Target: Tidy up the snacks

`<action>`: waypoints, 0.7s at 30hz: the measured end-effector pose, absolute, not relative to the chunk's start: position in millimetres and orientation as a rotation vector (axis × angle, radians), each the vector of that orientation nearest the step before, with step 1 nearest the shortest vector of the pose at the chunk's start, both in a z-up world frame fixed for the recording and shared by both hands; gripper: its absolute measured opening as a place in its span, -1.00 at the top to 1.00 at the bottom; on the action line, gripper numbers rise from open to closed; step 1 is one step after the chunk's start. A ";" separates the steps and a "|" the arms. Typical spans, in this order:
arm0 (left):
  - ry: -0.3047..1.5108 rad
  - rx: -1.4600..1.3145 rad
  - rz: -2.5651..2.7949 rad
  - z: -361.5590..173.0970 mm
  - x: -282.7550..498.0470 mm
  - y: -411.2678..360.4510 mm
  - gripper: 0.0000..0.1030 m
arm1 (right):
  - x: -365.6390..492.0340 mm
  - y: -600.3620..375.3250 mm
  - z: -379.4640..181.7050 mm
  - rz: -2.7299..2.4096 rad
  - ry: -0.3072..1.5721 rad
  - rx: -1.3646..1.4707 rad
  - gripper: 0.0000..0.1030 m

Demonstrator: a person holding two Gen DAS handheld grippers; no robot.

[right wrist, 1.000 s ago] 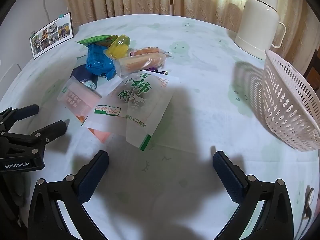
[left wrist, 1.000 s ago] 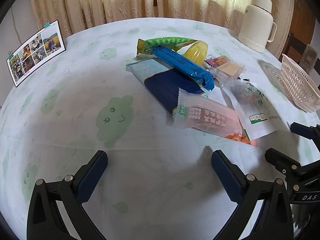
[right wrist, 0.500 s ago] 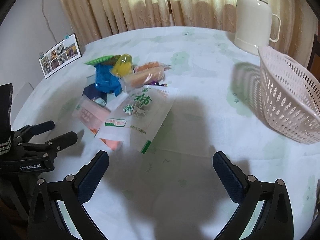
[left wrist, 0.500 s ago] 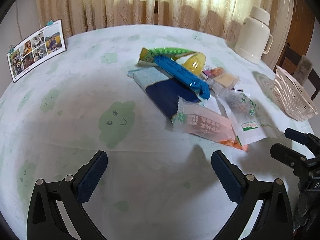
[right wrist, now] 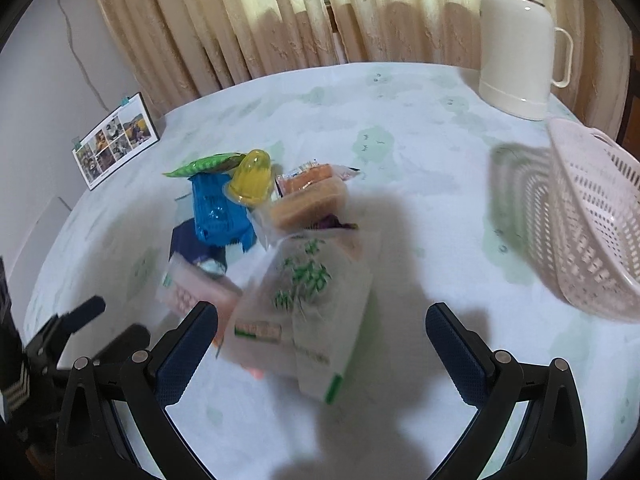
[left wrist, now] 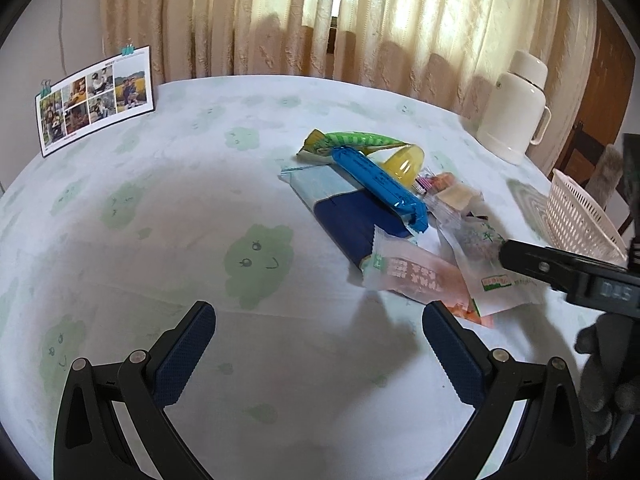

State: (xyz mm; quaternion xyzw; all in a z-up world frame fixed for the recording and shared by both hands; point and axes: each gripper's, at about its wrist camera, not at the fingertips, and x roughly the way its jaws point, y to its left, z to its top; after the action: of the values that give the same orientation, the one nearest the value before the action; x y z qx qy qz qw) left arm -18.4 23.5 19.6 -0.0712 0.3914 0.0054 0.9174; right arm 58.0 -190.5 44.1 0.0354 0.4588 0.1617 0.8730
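Observation:
A heap of snacks lies on the round table: a white bag with green writing (right wrist: 304, 304), a pink packet (left wrist: 416, 276), a blue packet (left wrist: 380, 184), a dark blue pack (left wrist: 352, 216), a green packet (left wrist: 356, 140), a yellow jelly cup (right wrist: 252, 176) and an orange bar (right wrist: 312, 196). My right gripper (right wrist: 320, 356) is open and empty, just short of the white bag. My left gripper (left wrist: 316, 352) is open and empty, near the table's front, left of the heap. A pink basket (right wrist: 592, 216) stands at the right.
A white thermos jug (right wrist: 520, 48) stands at the back right. A photo card (left wrist: 96, 96) stands at the back left. Curtains hang behind the table. The tablecloth (left wrist: 160, 220) is pale with green cloud prints. A chair (left wrist: 592, 160) stands behind the basket.
Both grippers have lifted and tilted, so more of the room shows. My right gripper has moved left toward the white bag. Both stay open.

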 end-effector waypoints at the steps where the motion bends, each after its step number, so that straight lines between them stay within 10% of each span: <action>1: 0.805 -0.152 0.011 19.5 -18.5 24.3 -0.99 | 61.3 -188.2 43.0 0.333 0.960 0.066 -1.00; 21: 0.831 -0.148 0.025 15.6 -14.9 23.3 -0.99 | 66.6 -173.7 30.9 0.268 0.923 -0.026 0.12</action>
State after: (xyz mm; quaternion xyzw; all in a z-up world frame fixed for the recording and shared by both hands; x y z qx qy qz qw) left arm -14.9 23.3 15.6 -0.0717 0.4033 0.0123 0.9121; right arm 66.6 -173.7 30.9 -0.0127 0.4441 0.1290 0.8865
